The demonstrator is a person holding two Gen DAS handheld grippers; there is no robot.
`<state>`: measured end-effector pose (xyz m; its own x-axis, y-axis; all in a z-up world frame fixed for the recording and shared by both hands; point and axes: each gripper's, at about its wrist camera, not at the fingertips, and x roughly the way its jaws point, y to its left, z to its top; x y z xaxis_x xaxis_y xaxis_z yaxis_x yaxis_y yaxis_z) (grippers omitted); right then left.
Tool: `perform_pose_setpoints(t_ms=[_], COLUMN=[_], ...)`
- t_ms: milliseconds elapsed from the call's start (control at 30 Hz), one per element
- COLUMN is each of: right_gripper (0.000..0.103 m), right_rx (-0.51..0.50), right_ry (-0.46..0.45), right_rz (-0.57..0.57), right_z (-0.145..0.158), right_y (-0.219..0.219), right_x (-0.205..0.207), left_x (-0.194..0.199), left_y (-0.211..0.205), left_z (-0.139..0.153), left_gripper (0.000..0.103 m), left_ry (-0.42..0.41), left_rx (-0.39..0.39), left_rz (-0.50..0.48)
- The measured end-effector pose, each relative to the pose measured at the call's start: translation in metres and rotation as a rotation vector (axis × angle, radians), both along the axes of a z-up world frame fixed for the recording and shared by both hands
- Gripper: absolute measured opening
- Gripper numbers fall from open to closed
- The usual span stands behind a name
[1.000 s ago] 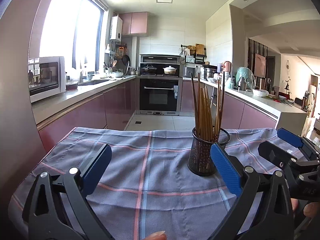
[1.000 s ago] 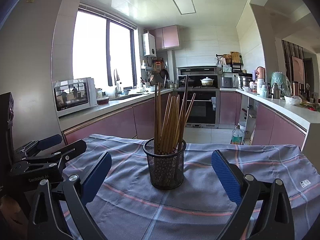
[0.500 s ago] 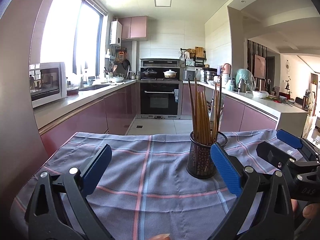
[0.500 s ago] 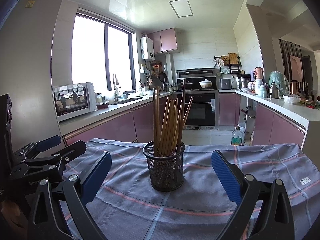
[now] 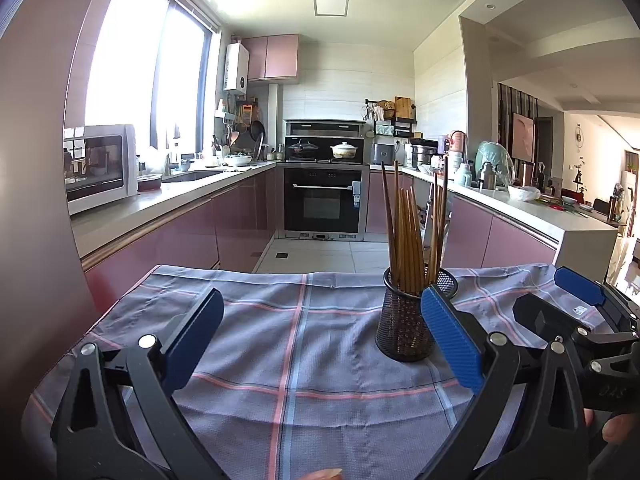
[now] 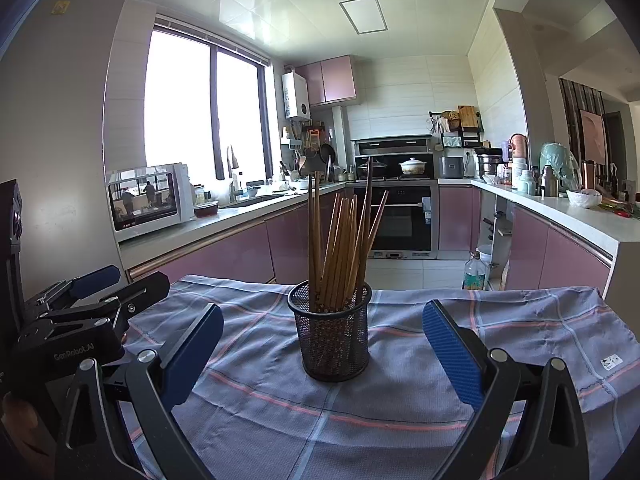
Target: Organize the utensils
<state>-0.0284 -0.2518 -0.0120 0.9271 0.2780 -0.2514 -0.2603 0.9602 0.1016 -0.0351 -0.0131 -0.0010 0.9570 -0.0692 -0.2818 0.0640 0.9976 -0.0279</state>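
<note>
A black mesh cup (image 6: pixel 334 336) stands upright on a blue-grey checked cloth (image 6: pixel 500 320) and holds several brown wooden chopsticks (image 6: pixel 340 248). It also shows in the left wrist view (image 5: pixel 404 328), with its chopsticks (image 5: pixel 408 240), just behind the right finger. My right gripper (image 6: pixel 322 344) is open and empty, its blue pads on either side of the cup, nearer the camera. My left gripper (image 5: pixel 320 340) is open and empty, to the left of the cup. Each gripper shows in the other's view: the right one (image 5: pixel 576 308), the left one (image 6: pixel 88 292).
The cloth (image 5: pixel 304 344) covers a table whose far edge drops to the kitchen floor. Pink cabinets, a microwave (image 5: pixel 96 166) and an oven (image 5: pixel 324 200) stand beyond. A plastic bottle (image 6: pixel 474 272) stands on the floor at the right.
Both views have tilted slightly upward and pulled back a little, so the cup sits lower in each frame. Both grippers stay open. The cup and chopsticks have not moved.
</note>
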Motion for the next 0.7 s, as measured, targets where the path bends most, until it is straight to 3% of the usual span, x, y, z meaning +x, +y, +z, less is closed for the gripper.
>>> perform_pose_setpoints(t_ms=[700], right_gripper=[0.096], right_rx=[0.005], right_ry=[0.004], right_rz=[-0.001], right_z=[-0.0005], right_y=[-0.0012], right_x=[-0.0002], left_x=[-0.0017], left_y=[-0.0002], left_z=[-0.0009], left_gripper=[0.097], left_ry=[0.002], left_rx=[-0.001], left_rz=[0.0])
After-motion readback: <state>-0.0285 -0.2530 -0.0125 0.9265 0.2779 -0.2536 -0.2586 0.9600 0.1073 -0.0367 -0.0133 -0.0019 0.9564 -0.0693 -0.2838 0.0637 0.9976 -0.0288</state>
